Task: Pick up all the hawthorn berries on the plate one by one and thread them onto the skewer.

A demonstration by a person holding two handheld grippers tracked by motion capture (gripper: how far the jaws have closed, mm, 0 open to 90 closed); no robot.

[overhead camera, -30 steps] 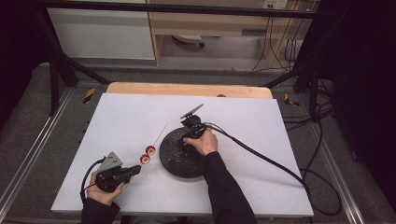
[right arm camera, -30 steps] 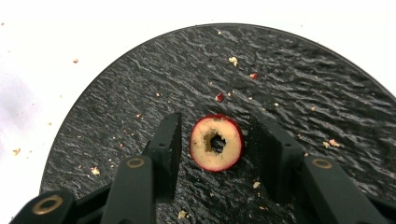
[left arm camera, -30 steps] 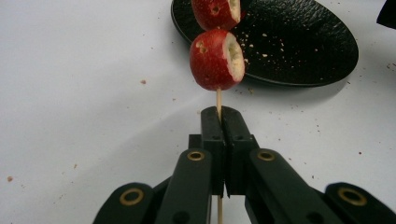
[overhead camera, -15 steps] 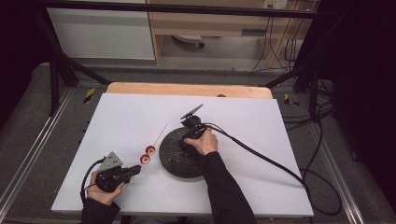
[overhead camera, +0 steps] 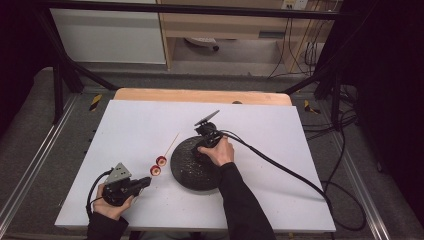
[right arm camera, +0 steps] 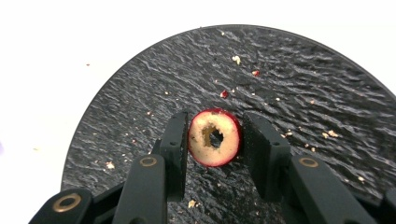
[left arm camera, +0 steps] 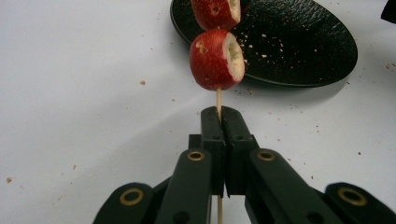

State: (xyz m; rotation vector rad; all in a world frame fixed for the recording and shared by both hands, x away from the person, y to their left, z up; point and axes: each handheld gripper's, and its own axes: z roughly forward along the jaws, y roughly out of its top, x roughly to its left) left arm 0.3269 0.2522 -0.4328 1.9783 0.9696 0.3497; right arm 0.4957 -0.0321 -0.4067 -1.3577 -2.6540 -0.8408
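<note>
Now, from above, left gripper [overhead camera: 142, 181] low by the skewer [overhead camera: 170, 143], right gripper [overhead camera: 201, 148] over the black plate [overhead camera: 187, 175]; left gripper view, clamped tight on the stick under two hawthorn pieces [left arm camera: 217, 58]; right gripper view, just squeezed onto a cored hawthorn half [right arm camera: 215, 137], probably lift-and-thread next.

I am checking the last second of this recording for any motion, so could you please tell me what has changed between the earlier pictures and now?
Little shifted. The right hand-held gripper has just been closing its jaws on the cored red fruit piece over the black plate, and now grips it. The left hand-held gripper stays clamped on the skewer with its two fruit pieces; neither hand moved across the table.
</note>
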